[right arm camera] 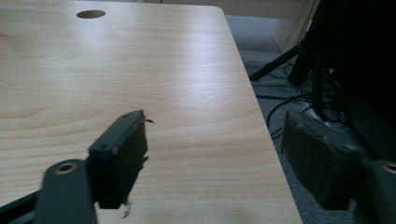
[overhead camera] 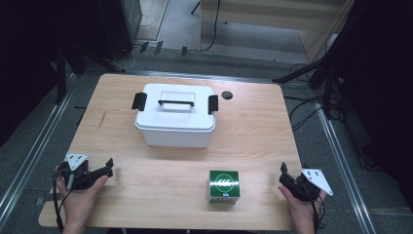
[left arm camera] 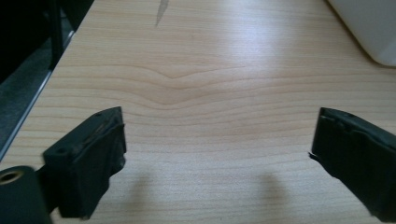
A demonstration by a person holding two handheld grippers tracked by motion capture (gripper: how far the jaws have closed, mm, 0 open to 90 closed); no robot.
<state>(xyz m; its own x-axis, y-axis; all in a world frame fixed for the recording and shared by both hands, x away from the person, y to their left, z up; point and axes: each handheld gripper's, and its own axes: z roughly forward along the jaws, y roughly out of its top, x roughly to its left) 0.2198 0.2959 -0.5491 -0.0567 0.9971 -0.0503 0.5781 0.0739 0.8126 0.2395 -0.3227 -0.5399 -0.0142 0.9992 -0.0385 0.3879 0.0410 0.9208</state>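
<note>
A wooden table (overhead camera: 160,165) is filling the middle of the high view, a white lidded storage box (overhead camera: 175,115) sitting in its upper centre. A green carton (overhead camera: 224,185) is resting at lower centre, well apart from both hands. At lower left, the left gripper (overhead camera: 108,165) is holding its jaws wide over bare wood; at lower right, the right gripper (overhead camera: 284,174) is gaping too, gripping nothing.

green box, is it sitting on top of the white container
No, the green box stands on the bare table near its front edge, apart from the white container, whose lid carries nothing.
</note>
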